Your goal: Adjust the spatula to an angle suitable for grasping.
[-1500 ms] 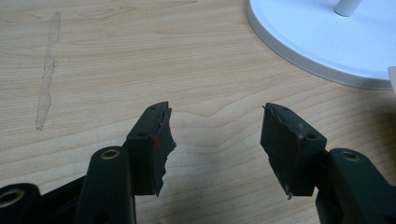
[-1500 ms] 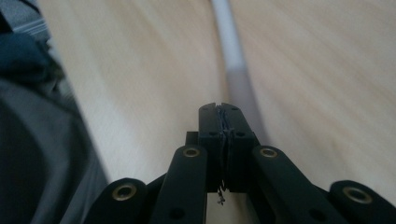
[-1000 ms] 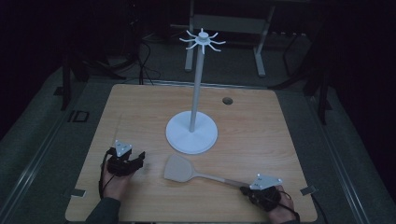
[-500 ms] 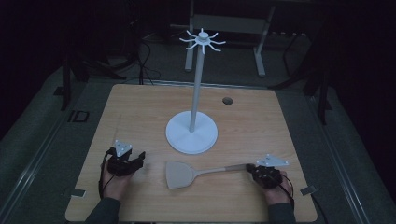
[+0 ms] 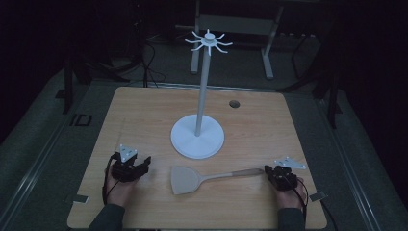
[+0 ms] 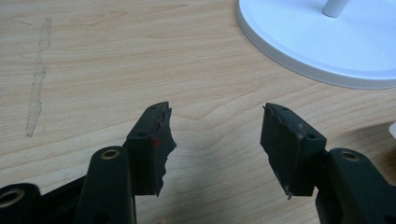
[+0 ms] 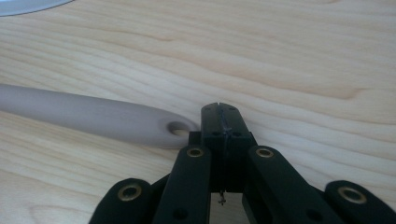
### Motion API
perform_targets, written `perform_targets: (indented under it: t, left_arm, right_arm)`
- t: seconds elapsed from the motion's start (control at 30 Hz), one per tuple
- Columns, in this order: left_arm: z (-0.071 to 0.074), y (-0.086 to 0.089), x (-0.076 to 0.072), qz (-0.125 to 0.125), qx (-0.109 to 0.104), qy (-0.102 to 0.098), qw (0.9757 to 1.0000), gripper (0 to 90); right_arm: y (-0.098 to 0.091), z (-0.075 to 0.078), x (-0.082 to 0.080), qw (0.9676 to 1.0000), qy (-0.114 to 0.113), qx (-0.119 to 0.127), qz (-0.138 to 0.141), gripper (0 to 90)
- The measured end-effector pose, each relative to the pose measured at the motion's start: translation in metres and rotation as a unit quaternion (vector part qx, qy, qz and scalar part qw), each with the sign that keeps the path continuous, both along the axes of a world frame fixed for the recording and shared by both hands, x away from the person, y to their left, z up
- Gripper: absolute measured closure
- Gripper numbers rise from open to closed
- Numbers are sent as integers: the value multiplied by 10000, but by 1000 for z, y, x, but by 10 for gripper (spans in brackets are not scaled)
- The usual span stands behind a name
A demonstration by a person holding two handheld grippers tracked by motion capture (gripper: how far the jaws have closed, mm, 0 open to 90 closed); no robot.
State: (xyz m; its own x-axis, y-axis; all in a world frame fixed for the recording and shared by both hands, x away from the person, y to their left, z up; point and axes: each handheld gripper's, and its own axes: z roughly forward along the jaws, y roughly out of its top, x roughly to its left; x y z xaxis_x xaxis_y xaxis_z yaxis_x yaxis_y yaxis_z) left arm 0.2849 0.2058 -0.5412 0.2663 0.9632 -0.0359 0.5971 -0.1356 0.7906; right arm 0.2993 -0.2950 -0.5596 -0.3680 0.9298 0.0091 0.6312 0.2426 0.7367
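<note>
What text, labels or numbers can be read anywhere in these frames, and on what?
"ID": pale marking on the grey floor left of the table, as best it reads in the dim high view.
No lettering shows on the spatula, the white stand, or either tool.
</note>
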Motion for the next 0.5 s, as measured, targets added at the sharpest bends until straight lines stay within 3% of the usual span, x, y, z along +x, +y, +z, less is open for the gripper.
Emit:
perform_targets:
  t: [0.17, 0.4, 0.5]
  left_arm:
    - [1, 1, 0, -17, -70, -15, 10000, 432]
    - [3, -4, -1, -73, -54, -43, 9999, 432]
    - [3, -5, -1, -116, -66, -38, 9999, 433]
  right_arm:
    - [2, -2, 0, 9999, 17, 157, 18, 900]
    - [16, -2, -2, 9987, 51, 358, 350, 900]
    - [25, -2, -3, 9984, 18, 279, 490, 900]
